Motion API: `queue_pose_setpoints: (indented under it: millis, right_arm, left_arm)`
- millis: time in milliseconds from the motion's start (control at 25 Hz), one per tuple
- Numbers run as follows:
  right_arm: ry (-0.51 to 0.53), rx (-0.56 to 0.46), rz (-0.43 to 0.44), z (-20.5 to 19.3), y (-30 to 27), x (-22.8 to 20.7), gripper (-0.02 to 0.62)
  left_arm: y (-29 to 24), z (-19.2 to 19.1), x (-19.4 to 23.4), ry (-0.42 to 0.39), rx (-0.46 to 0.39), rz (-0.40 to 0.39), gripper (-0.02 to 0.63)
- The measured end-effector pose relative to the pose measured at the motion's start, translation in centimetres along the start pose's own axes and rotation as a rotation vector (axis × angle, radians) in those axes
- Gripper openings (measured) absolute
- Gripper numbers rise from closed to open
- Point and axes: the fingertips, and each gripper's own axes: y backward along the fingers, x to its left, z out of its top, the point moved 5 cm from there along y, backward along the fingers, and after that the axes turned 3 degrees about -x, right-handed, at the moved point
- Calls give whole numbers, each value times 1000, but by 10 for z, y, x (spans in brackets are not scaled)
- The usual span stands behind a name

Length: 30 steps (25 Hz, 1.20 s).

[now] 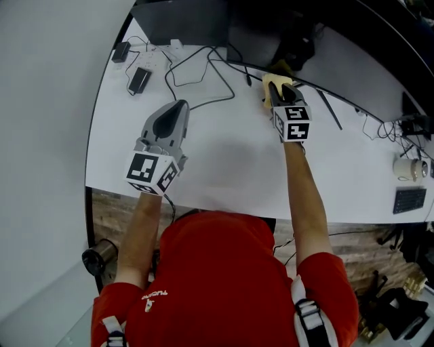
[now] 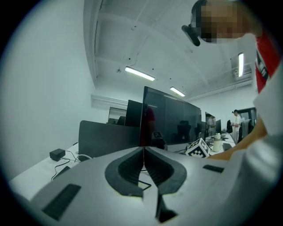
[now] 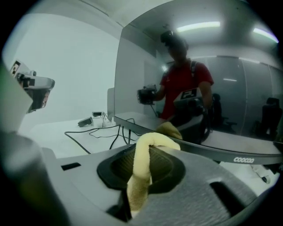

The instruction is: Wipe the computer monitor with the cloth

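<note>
Monitor [image 3: 199, 88], the wide, glossy black computer screen you are to wipe, stands along the far edge of the white desk [image 1: 224, 156] and runs toward its far right corner. A second dark panel [image 1: 183, 20] sits beside it at the far left. The glass mirrors you and the ceiling lights cleanly, and no view shows a streak, a smear or a wiped patch, so I cannot tell how much of it has been cleaned. Judging by position, you are working at the screen's lower left part and most of its width is yet to cover. Your right gripper [image 1: 274, 85] reaches to the far edge of the desk near its middle, jaws clamped on the soft yellow cloth [image 3: 141, 176]. The cloth stands up in a fold between them and pokes out toward the glass. Its reflection sits just past the fold, so the cloth is at the screen or just short of it; I cannot tell whether it touches. Your left gripper [image 1: 175, 108] hangs over the left half of the desk, well apart from the monitor, with its jaws pressed together on nothing. Black cables [image 1: 196, 81] trail across the far left of the desk beside a black power adapter [image 1: 140, 80], and a white mug [image 1: 409, 167] sits at the right edge.
</note>
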Motion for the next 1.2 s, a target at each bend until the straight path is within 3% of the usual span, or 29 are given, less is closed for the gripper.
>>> queue_pose_setpoints:
  millis: [720, 1200]
  right_arm:
    - [-32, -27, 127, 35, -73, 96, 60]
    - [-60, -49, 187, 50, -93, 133, 60]
  left_arm:
    - [40, -7, 62, 25, 4, 81, 11]
    - [53, -7, 79, 30, 0, 111, 11]
